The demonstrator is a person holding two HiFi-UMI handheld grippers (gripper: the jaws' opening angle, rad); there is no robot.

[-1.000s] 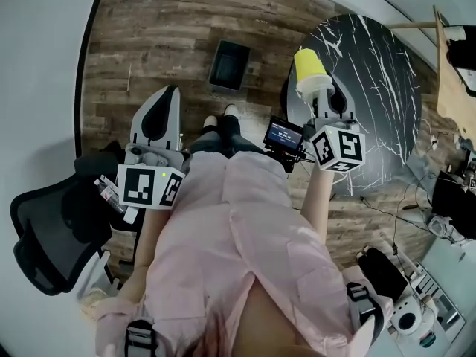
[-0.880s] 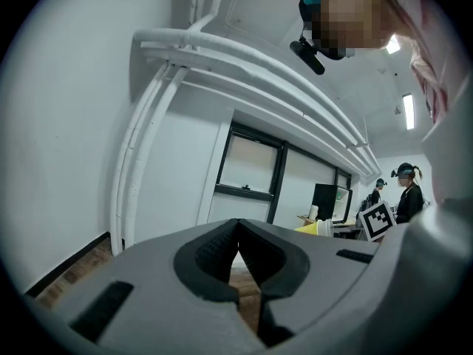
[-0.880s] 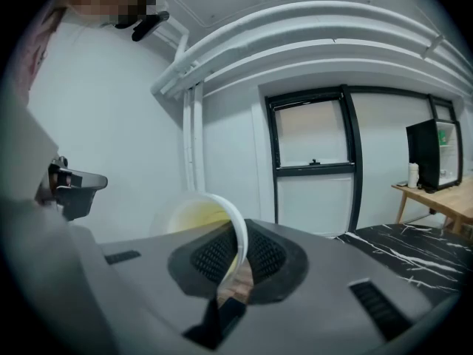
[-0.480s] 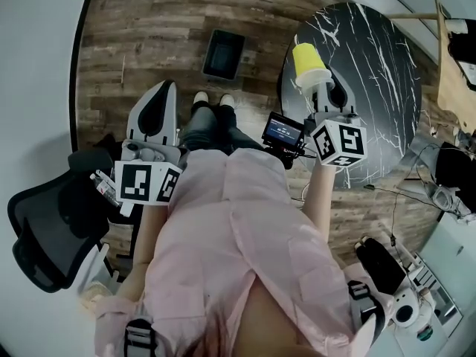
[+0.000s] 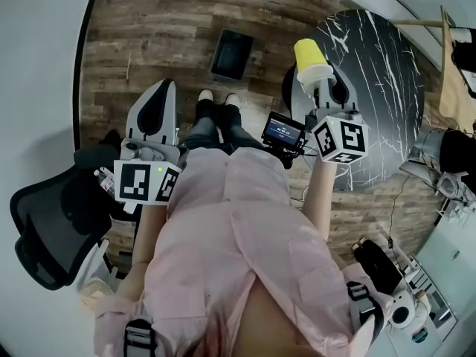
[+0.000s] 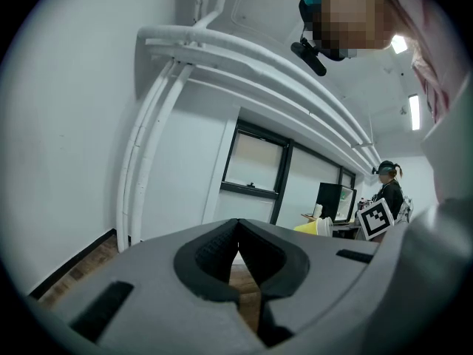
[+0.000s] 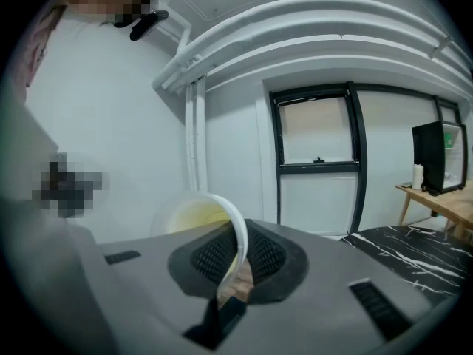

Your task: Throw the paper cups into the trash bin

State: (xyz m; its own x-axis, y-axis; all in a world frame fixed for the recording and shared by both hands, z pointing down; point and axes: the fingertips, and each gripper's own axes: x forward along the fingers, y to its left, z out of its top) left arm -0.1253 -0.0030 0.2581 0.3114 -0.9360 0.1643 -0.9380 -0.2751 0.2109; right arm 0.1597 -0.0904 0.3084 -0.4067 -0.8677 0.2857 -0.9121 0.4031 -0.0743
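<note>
The floor point(image 5: 149, 36) is brown wood with lines in it, and it looks dull. The round bench point(image 5: 379, 73) at the upper right looks like black stone with white cracks, smooth and shiny. The paper cup point(image 5: 311, 62) is smooth yellow paper with a white rim. The trash bin point(image 5: 231, 54) at the top middle looks like dark, matt plastic. The left gripper point(image 6: 238, 231) and the right gripper point(image 7: 238, 250) are smooth, matt grey plastic. Their fingers point(image 6: 211, 261) have black bumpy pads, like rubber. The shirt point(image 5: 238, 229) is soft pink cloth. The chair point(image 5: 52, 229) at the left has black mesh.
</note>
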